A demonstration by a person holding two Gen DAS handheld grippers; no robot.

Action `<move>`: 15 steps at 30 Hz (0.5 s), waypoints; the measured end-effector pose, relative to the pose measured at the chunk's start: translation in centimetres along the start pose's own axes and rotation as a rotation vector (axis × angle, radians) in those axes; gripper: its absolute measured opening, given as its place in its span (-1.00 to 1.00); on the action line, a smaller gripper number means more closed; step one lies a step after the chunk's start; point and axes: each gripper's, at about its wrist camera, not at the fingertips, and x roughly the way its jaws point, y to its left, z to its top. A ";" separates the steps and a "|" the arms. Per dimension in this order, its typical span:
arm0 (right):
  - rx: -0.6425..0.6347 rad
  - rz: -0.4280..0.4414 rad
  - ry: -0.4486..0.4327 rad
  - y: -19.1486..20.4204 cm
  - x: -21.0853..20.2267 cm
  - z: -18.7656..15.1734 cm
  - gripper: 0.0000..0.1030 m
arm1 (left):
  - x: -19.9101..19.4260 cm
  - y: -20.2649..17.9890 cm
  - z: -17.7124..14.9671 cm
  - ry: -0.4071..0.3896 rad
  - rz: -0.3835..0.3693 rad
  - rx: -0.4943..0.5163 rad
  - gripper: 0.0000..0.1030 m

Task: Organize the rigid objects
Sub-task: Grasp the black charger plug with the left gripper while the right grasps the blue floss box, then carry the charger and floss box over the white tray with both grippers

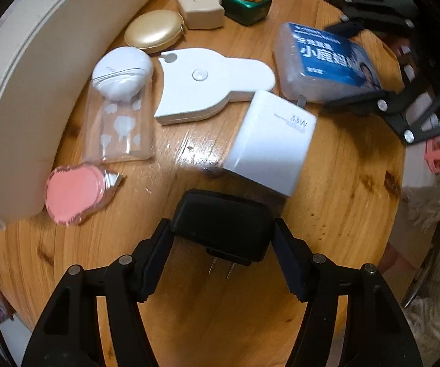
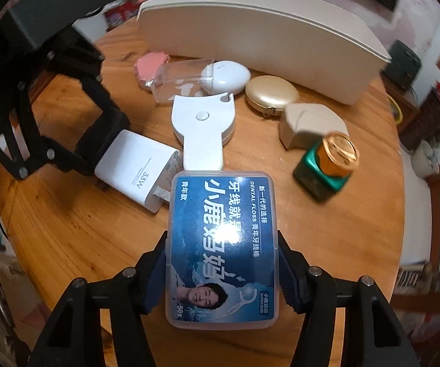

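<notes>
round glossy wooden table (image 1: 342,214); left gripper (image 1: 223,263) fingers clamp a boxy matte black charger (image 1: 223,229), right gripper (image 2: 221,272) fingers clamp a clear plastic floss box (image 2: 220,244).

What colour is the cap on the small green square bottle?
Shiny gold cap on the small green square bottle; clearest in the right wrist view.

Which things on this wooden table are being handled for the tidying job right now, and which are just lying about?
Being handled:
- black charger, between the left gripper's fingers
- dental floss box, between the right gripper's fingers

Lying about:
- white 33W charger
- white flat gadget
- gold compact
- green bottle with gold cap
- beige case
- white pod
- pink item
- long beige box
</notes>
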 end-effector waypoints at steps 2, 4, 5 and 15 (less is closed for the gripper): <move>0.049 -0.004 -0.023 0.1 -1.0 -0.5 0.21 | -0.6 -0.4 -0.3 -0.017 -0.010 -0.032 0.33; 0.086 -0.007 -0.039 0.3 -2.0 -0.9 0.21 | -1.2 -0.7 -0.4 -0.025 -0.015 -0.059 0.33; 0.098 -0.007 -0.044 0.3 -2.1 -1.0 0.21 | -1.6 -0.9 -0.4 -0.032 -0.016 -0.077 0.33; 0.198 -0.025 -0.124 1.2 -6.6 -0.3 0.21 | -8.0 -0.4 -0.9 -0.134 0.018 -0.293 0.33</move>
